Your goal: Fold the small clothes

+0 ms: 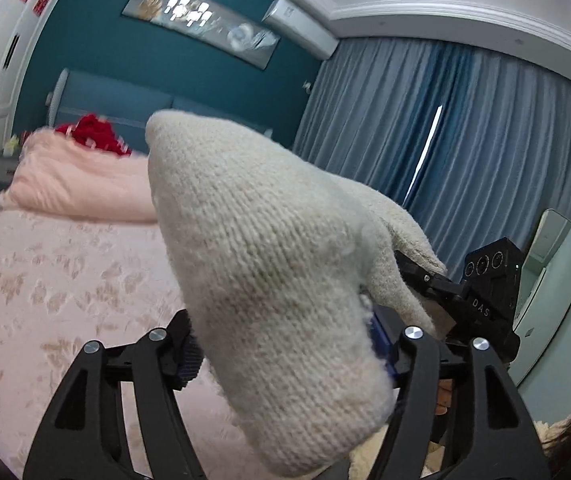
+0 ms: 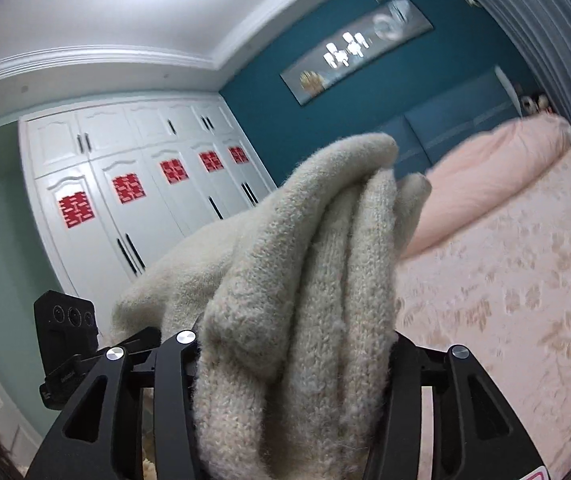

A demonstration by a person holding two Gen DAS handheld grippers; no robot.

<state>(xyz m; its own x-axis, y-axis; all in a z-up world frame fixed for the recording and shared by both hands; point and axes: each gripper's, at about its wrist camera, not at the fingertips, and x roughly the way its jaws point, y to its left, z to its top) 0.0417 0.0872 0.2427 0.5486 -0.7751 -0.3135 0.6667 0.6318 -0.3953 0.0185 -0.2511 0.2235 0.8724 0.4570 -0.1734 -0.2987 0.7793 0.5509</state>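
Left hand-held gripper point(image 1: 285, 356) is clamping a cream knit garment point(image 1: 253, 248); fabric is filling the gap between its fingers and standing up in front of the lens, blocking most of the left wrist view. Right hand-held gripper point(image 2: 293, 364) is pinching the same knit point(image 2: 309, 264), several bunched layers wedged between its fingers. Each unit is showing in the other's camera: the right one point(image 1: 481, 300) at the right of the left wrist view, the left one point(image 2: 65, 344) at the left of the right wrist view, so the two are working close together.

Garment is being held up in the air, above the pink bed point(image 1: 45, 280), not lying on it. Bed is stretching away to the far headboard, folded pink duvet point(image 2: 497, 172) at the far end.

Judgement: this is a lift-and-spread step. To do it well:
- draw the grippers apart until the knit is hanging flat, no bunching
- keep both grips level so the edges line up
- lower onto bare bed, away from the duvet
- bunched layers on the right are risking a crooked fold; regrip a single edge if needed
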